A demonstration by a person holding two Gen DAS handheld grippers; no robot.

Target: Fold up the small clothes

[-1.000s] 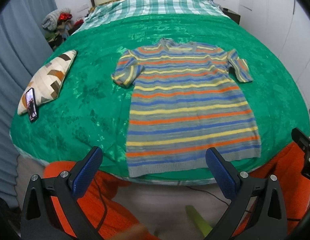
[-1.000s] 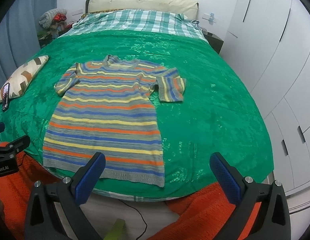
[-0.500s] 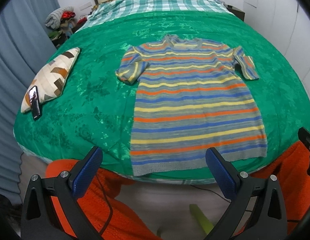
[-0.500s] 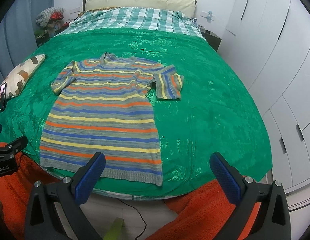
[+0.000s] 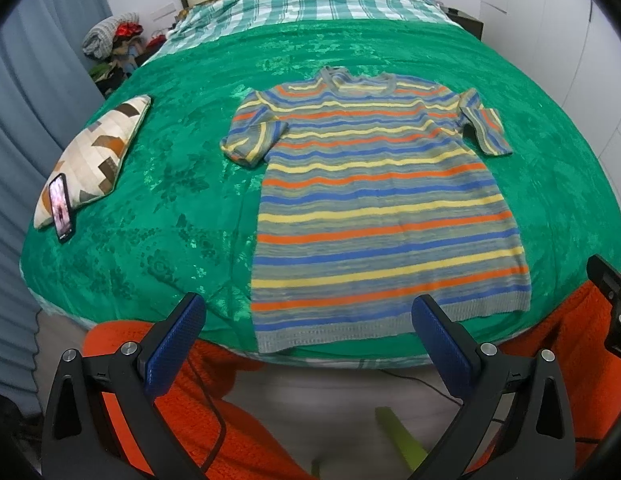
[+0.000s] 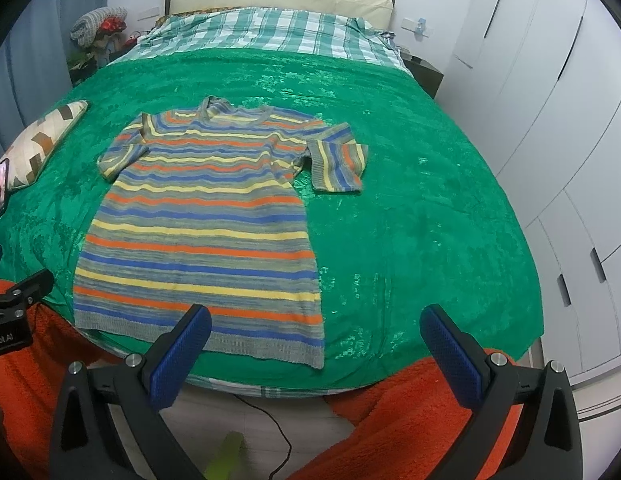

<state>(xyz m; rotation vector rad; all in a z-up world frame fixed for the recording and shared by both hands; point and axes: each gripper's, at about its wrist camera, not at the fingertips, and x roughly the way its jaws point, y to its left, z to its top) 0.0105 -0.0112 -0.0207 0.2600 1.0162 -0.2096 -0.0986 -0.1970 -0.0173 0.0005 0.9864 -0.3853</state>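
At far left a patchwork beige-and-brown cushion (image 5: 94, 152) lies with a black phone (image 5: 60, 207) leaning on it. The striped knitted short-sleeved sweater (image 5: 374, 208) lies flat and unfolded on the green-covered bed (image 5: 170, 200): no fold looks begun. The left claw (image 5: 308, 316) and right claw (image 6: 316, 326) hover spread wide, empty.

Patchwork cushion (image 5: 96, 148) with 1 phone (image 5: 61, 208) propped against it (screen lit), on green bedspread (image 5: 182, 184).
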